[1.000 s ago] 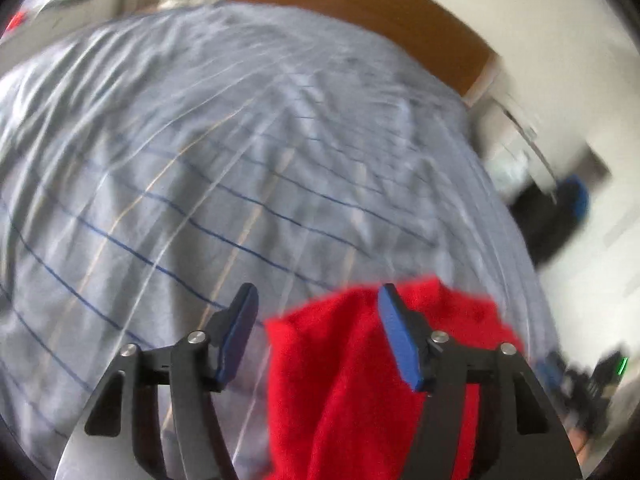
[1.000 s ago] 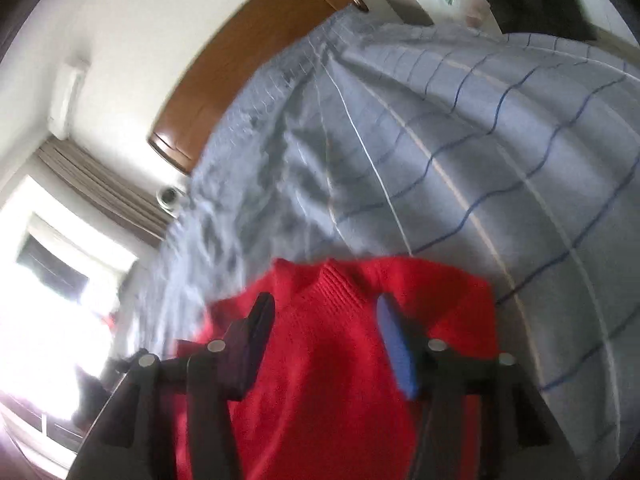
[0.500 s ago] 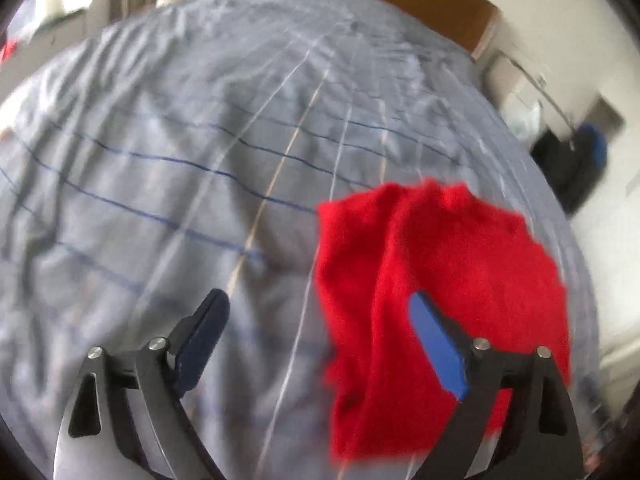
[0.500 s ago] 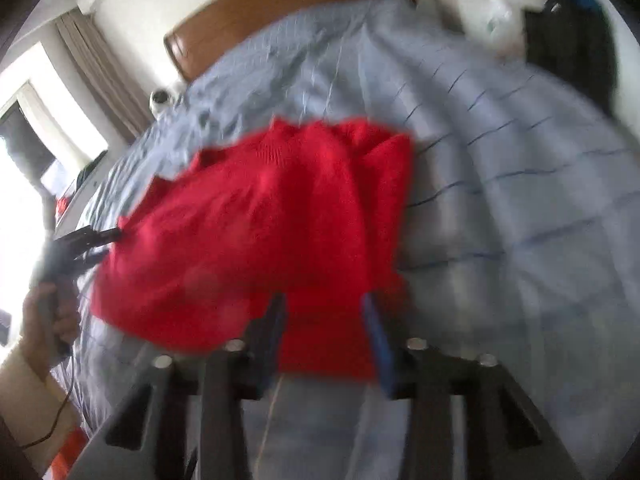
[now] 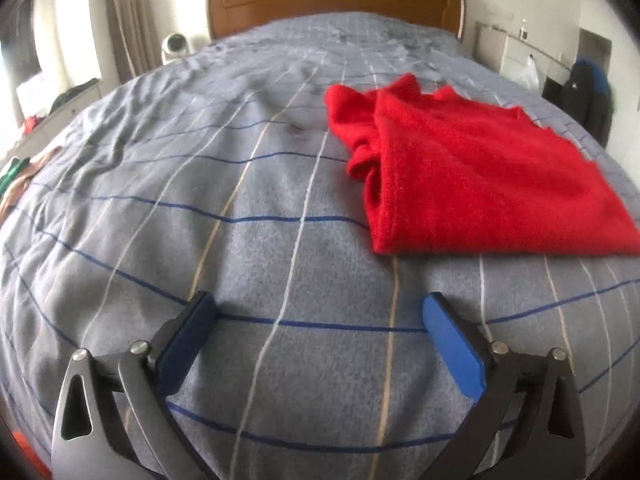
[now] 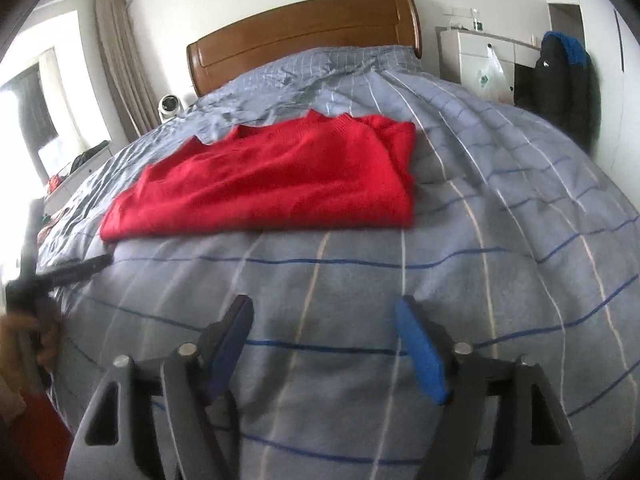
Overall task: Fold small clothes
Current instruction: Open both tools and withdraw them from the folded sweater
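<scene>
Lying folded on the bed (image 5: 248, 240), red sweater (image 5: 472, 172) just beyond both grippers. Left gripper (image 5: 320, 316) and right gripper (image 6: 324, 320) released, jaws just opened wider, nothing between them. Soft, light knit, likely floppy and clingy; best pinched at a folded edge or corner, through all layers.

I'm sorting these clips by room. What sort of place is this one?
Most likely a home bedroom: a bed with a wooden headboard and grey striped bedspread, curtains by a window, and a folded red sweater.
</scene>
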Tool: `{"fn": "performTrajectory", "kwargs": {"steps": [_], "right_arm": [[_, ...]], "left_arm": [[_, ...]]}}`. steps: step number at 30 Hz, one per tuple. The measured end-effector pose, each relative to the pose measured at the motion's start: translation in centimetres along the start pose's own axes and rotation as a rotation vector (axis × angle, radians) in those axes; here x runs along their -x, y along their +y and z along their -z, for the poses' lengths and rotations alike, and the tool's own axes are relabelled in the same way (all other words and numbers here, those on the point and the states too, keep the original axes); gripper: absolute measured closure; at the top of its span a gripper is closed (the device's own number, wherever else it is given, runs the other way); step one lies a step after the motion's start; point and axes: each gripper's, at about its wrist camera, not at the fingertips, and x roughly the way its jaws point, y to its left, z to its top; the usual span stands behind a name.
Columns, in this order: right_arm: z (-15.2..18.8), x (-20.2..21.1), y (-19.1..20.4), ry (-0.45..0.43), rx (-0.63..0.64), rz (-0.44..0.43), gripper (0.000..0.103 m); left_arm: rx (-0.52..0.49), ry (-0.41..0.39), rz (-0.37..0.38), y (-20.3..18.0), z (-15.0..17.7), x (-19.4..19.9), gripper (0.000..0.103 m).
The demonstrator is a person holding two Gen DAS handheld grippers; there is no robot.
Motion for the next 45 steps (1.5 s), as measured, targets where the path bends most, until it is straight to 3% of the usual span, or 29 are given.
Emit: {"fn": "performTrajectory", "kwargs": {"steps": [3, 30, 33, 35, 38, 40, 41, 43, 45], "right_arm": [[0.4, -0.4, -1.3, -0.015, -0.071, -0.05, 0.026], [0.9, -0.8, -0.3, -0.06, -0.017, -0.024, 0.018], [0.9, -0.8, -0.3, -0.06, -0.016, -0.023, 0.018], [0.9, -0.9, -0.2, -0.061, -0.012, -0.021, 0.018], [1.0, -0.9, -0.3, -0.064, -0.009, -0.023, 0.017], [1.0, -1.0, -0.2, -0.067, -0.003, -0.025, 0.015], [1.0, -1.1, -0.1, -0.068, 0.003, -0.023, 0.014], [0.9, -1.3, 0.0, -0.067, 0.011, -0.02, 0.012], [0.9, -1.3, 0.0, -0.065, 0.015, -0.022, 0.011]], "left_arm": [[0.009, 0.021, 0.035, 0.5, -0.3, -0.5, 0.0], [-0.008, -0.005, 0.034, 0.2, 0.8, -0.2, 0.001], [-0.025, 0.042, 0.034, 0.2, 0.3, -0.1, 0.001], [-0.029, 0.068, 0.042, 1.0, -1.0, 0.6, 0.001], [-0.009, -0.021, -0.012, 3.5, -3.0, 1.7, 0.001], [-0.004, -0.031, -0.062, 5.6, -4.4, 0.6, 0.001], [0.0, -0.018, -0.062, 6.3, -4.6, -0.4, 0.0], [0.052, 0.082, -0.019, 8.2, -3.5, -4.0, 0.0], [0.068, 0.028, 0.004, 8.5, -2.7, -3.8, 0.0]]}}
